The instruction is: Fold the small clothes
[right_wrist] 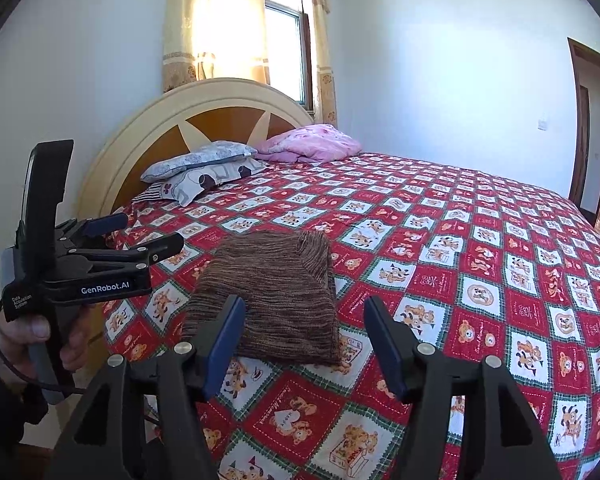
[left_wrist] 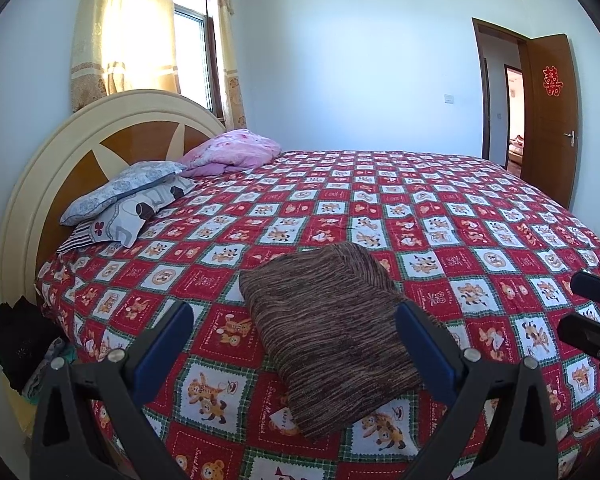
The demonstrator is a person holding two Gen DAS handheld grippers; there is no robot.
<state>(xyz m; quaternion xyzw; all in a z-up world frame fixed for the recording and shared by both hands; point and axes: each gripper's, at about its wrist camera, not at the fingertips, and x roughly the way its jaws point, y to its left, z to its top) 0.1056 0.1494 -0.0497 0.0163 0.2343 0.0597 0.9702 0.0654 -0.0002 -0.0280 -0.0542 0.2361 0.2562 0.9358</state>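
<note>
Brown knit garment (left_wrist: 332, 332) sits folded on the near bed (left_wrist: 480, 216), so it looks done. Left gripper (left_wrist: 296, 340) and right gripper (right_wrist: 305, 344) are both spread wide, holding nothing.

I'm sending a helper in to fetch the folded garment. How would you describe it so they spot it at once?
Start at the big bed with the red bear-print quilt. Near its edge, well away from the pillows at the headboard, lies the folded garment. It is the only brown, streaky knit piece, dark and plain against the busy checks.
</note>
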